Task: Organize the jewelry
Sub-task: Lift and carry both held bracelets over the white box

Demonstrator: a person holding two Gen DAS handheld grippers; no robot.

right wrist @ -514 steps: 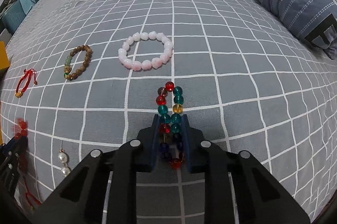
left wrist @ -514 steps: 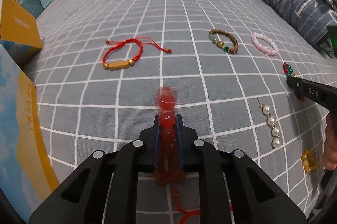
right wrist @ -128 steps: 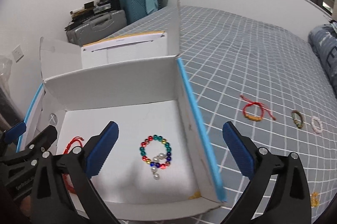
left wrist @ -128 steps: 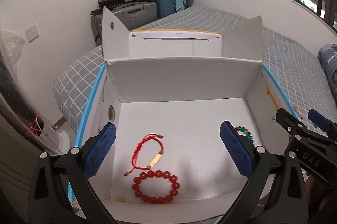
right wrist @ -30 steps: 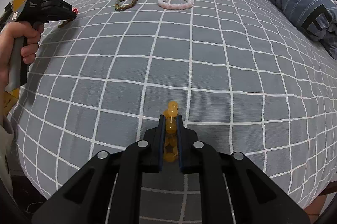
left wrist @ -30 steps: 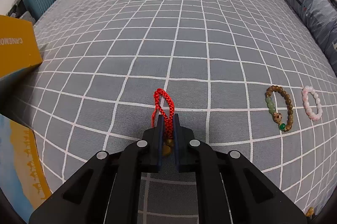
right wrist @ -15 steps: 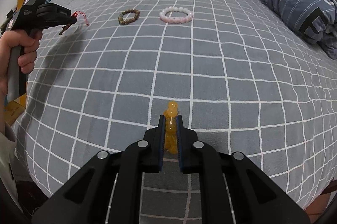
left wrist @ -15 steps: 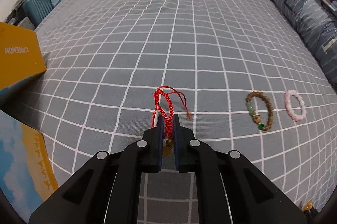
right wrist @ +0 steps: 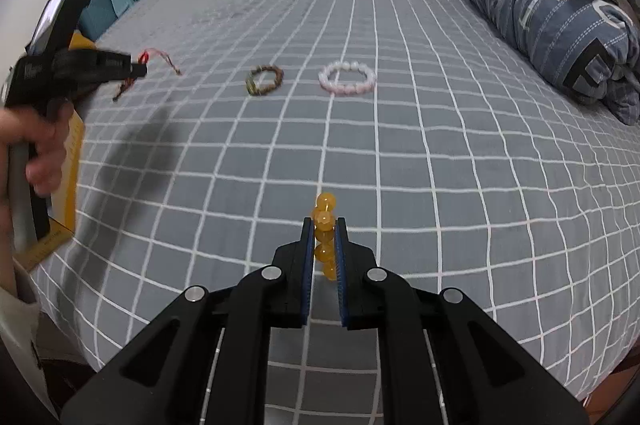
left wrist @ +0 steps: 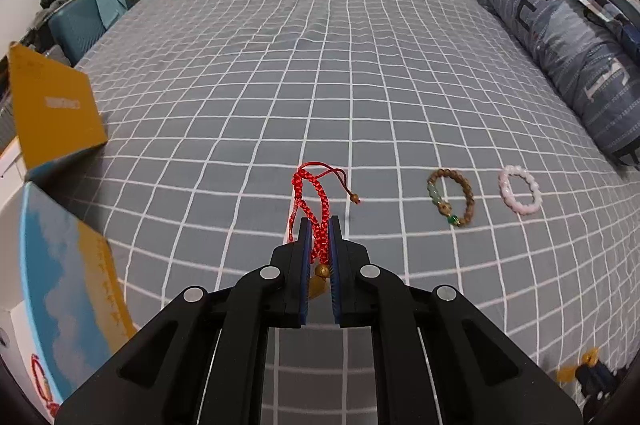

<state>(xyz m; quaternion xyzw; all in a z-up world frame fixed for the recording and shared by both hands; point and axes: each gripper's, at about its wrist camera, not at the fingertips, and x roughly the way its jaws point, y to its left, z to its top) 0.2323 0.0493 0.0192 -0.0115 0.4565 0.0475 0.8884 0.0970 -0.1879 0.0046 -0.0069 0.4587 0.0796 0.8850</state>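
My left gripper (left wrist: pixel 317 225) is shut on a red braided cord bracelet (left wrist: pixel 314 201) with a gold bead, held above the grey checked bed. My right gripper (right wrist: pixel 323 225) is shut on a yellow bead bracelet (right wrist: pixel 325 225), also lifted off the bed. A brown wooden bead bracelet (left wrist: pixel 452 196) and a pink bead bracelet (left wrist: pixel 519 194) lie on the bed to the right of my left gripper; they also show far ahead in the right wrist view, the brown one (right wrist: pixel 264 79) and the pink one (right wrist: pixel 347 78). The left gripper (right wrist: pixel 138 67) shows at the left of the right wrist view.
An open cardboard box (left wrist: pixel 60 257) with blue and yellow sides stands at the left, a red bracelet (left wrist: pixel 40 381) visible inside. A folded blue quilt (left wrist: pixel 568 37) lies along the bed's right side. A suitcase and lamp (left wrist: pixel 80 21) stand past the bed's far left corner.
Both grippers have risen from the bed with their bracelets held. The left one has lifted and tilted up, so more of the room and the box shows.
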